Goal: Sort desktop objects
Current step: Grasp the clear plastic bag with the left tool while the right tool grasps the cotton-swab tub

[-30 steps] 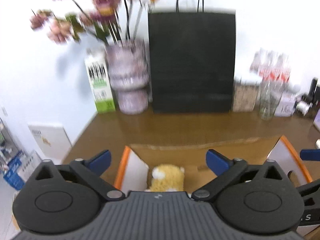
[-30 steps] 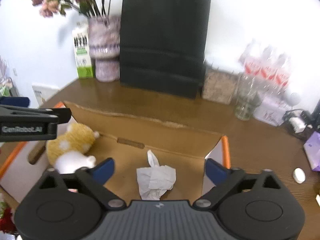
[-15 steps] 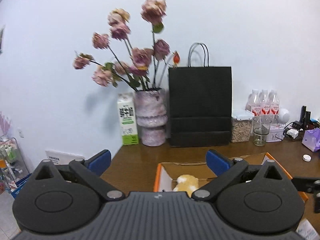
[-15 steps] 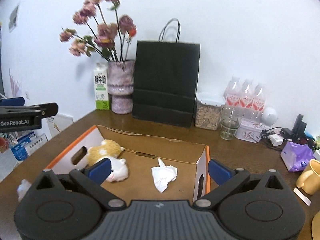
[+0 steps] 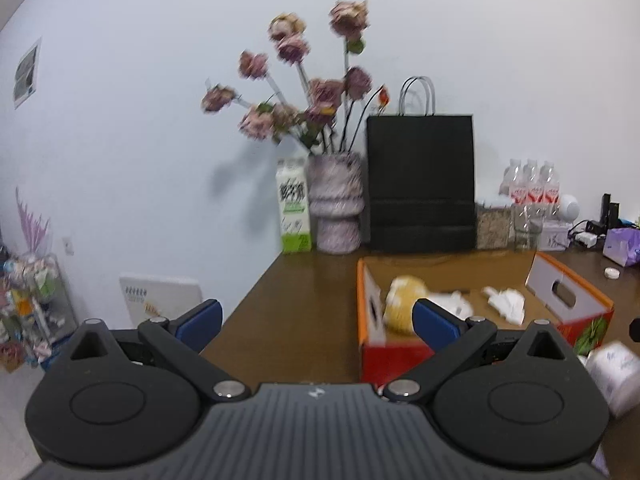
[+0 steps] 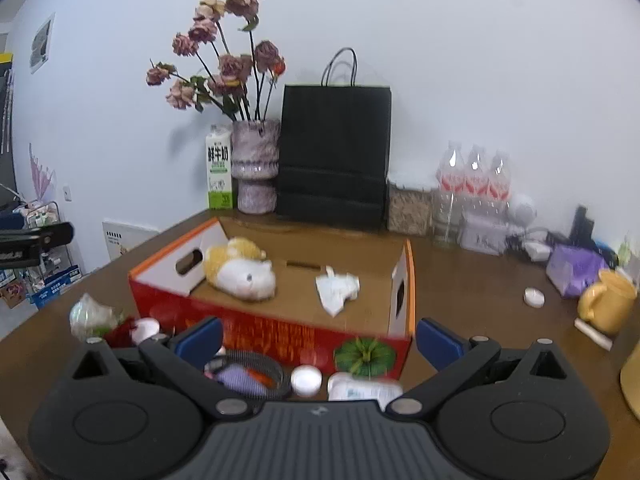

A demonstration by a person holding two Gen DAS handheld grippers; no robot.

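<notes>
Both grippers have pulled back from the cardboard box since one second ago, and both now hang with jaws apart and empty. One drop seems finished; the next move calls for choosing a loose thing at the worktop's near edge. Only the right wrist view shows the white cap and mesh pouch there; the plush hamster and crumpled tissue lie inside.

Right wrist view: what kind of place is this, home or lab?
Likely a lived-in room at home or in a small office, not a lab: a wooden table against a plain wall, holding a vase of dried flowers, a milk carton and bottled water.
</notes>
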